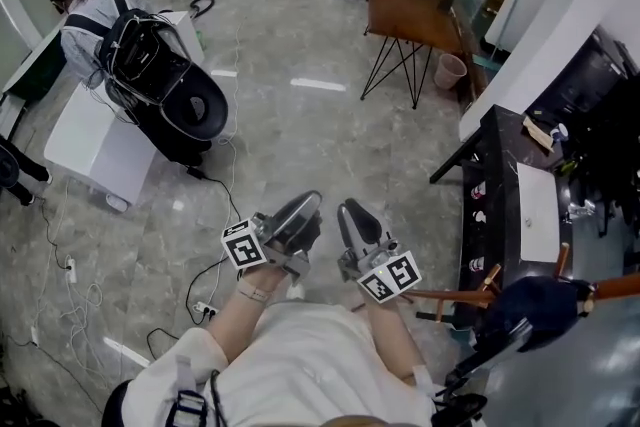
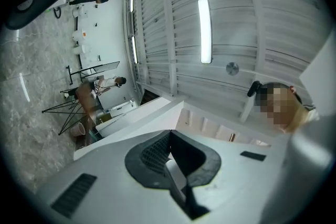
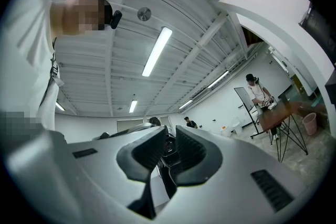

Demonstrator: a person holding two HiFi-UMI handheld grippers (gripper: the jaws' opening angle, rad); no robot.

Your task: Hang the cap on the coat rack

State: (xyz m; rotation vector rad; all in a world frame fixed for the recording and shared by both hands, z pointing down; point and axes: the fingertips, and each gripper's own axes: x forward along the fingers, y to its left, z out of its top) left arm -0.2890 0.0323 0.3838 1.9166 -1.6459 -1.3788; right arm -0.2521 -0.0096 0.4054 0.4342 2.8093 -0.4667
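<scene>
**Two grippers free of the cap, which sits on the rack**

Both bare forearms are bent in front of the chest. They hold the left gripper (image 1: 308, 205) and the right gripper (image 1: 350, 212) side by side just below the middle of the head view, tips aimed toward 12 o'clock over the grey floor. The left gripper's jaws meet at the tips with nothing between them. The right gripper's jaws stand a little apart and grasp nothing.

At 10 o'clock a person with a black backpack (image 1: 150, 60) bends over a white table (image 1: 85, 145). At 1 o'clock stands a brown table (image 1: 410, 10) with a pink bin (image 1: 451, 70) beside it. A black counter (image 1: 495, 205) runs along at 3 o'clock, and cables (image 1: 215, 265) trail over the floor at 8 o'clock.

The cap (image 1: 535, 305) is dark and rounded. It sits at 4 o'clock on the coat rack (image 1: 445, 296), where the wooden pegs meet, well apart from both grippers.
</scene>
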